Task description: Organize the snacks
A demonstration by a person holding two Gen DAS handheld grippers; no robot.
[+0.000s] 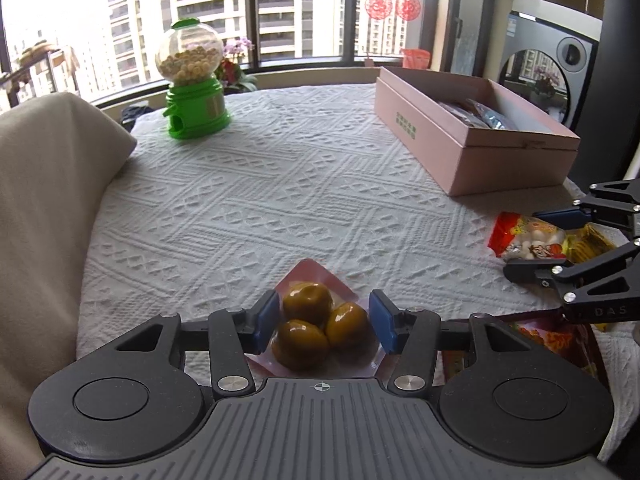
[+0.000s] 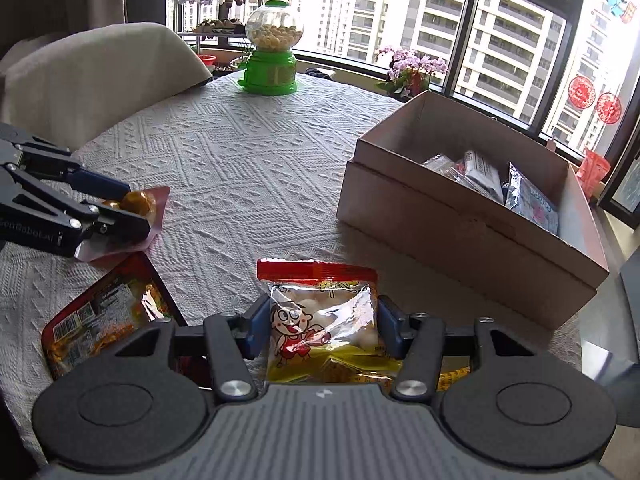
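Left tongs [image 1: 323, 322] bracket the slippery vacuum-packed egg pouch [image 1: 320, 326], pads not visibly pressing; right tongs [image 2: 320, 326] straddle the crinkly, light candy bag [image 2: 324, 320] short of the box [image 2: 460, 216], grip unclear. Hold both mid-body.

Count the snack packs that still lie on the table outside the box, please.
3: the brown-ball pack between the left tool's fingers, the cartoon pack between the right tool's fingers, and the red flat pack between them. More may be hidden.

Bright daylight comes through the big dark-framed windows [image 2: 472, 40], with high apartment towers [image 1: 280, 4] outside. A white textured tablecloth [image 1: 260, 184] covers the tabletop. A beige chair [image 2: 100, 76] stands at its left edge.
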